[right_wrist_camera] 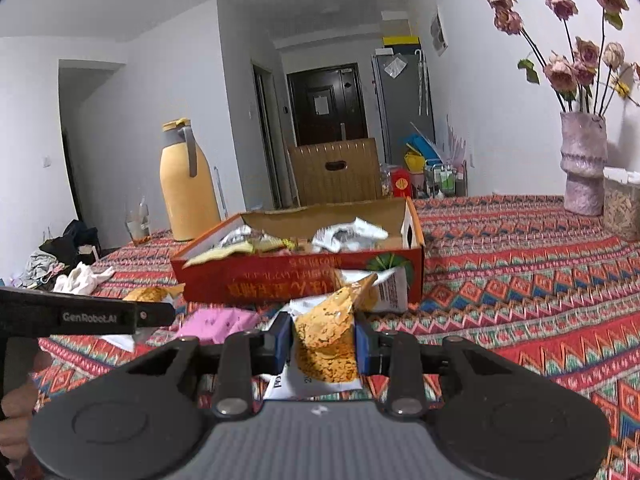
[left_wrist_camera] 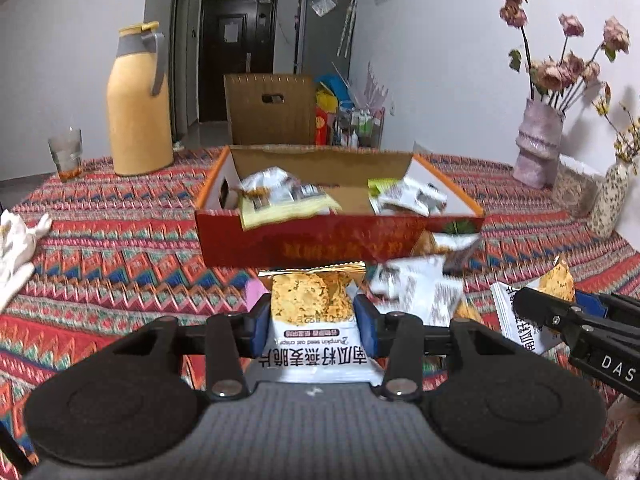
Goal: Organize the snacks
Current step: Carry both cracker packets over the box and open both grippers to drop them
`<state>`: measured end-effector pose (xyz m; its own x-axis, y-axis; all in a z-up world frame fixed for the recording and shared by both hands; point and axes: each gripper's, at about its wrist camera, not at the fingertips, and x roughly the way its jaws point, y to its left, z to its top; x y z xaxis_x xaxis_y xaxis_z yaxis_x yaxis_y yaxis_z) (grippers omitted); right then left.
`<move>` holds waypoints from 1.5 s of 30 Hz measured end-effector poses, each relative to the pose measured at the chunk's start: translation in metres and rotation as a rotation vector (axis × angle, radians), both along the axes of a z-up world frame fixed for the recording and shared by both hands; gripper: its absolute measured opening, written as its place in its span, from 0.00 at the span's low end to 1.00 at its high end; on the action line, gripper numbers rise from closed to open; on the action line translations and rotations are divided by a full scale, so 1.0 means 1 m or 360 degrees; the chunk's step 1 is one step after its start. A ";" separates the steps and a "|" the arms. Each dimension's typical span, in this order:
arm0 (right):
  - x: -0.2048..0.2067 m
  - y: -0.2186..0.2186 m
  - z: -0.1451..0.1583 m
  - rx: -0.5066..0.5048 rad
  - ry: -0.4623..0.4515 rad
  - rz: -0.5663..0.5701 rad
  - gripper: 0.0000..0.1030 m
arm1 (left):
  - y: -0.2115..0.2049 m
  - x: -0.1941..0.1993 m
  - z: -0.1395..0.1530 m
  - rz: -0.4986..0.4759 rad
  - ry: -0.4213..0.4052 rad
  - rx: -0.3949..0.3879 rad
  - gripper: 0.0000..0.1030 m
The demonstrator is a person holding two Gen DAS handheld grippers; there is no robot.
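White oat-crisp snack packet point(left_wrist_camera: 316, 320) sat pinched in the left gripper point(left_wrist_camera: 314, 320), before the open red cardboard box point(left_wrist_camera: 340, 240) — packets inside. Right wrist view: right gripper point(right_wrist_camera: 322, 344) pinched another orange-printed crisp packet point(right_wrist_camera: 326, 344) above the patterned tablecloth point(right_wrist_camera: 520, 280).

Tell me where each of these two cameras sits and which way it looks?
Left wrist: rides on the left gripper, looking along its fingers at a held snack packet and the red box; the right gripper shows at the right edge.
Right wrist: rides on the right gripper, holding another packet; the left gripper and a hand show at the left.
Shared: box, yellow flask, patterned tablecloth.
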<state>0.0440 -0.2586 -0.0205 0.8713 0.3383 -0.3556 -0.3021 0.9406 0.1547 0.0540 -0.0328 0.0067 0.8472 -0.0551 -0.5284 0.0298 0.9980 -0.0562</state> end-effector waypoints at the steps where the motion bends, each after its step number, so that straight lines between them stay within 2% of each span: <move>1: 0.004 0.001 0.003 0.0000 -0.0008 -0.0004 0.30 | 0.002 0.003 0.004 0.0005 -0.0014 0.0001 0.43; 13: 0.056 0.015 0.032 0.0009 -0.0067 -0.0050 0.30 | 0.020 0.044 0.039 0.0058 -0.0115 0.0009 0.43; 24: 0.107 0.034 0.052 -0.0013 -0.0087 -0.0043 0.30 | 0.034 0.088 0.059 0.0120 -0.0155 -0.0011 0.43; 35: 0.156 0.048 0.062 -0.0061 -0.0092 -0.0054 0.30 | 0.044 0.141 0.055 0.0186 -0.0115 -0.0075 0.42; 45: 0.206 0.057 0.039 -0.0045 -0.0036 -0.0086 0.30 | 0.043 0.183 0.028 0.0233 -0.0063 -0.0107 0.42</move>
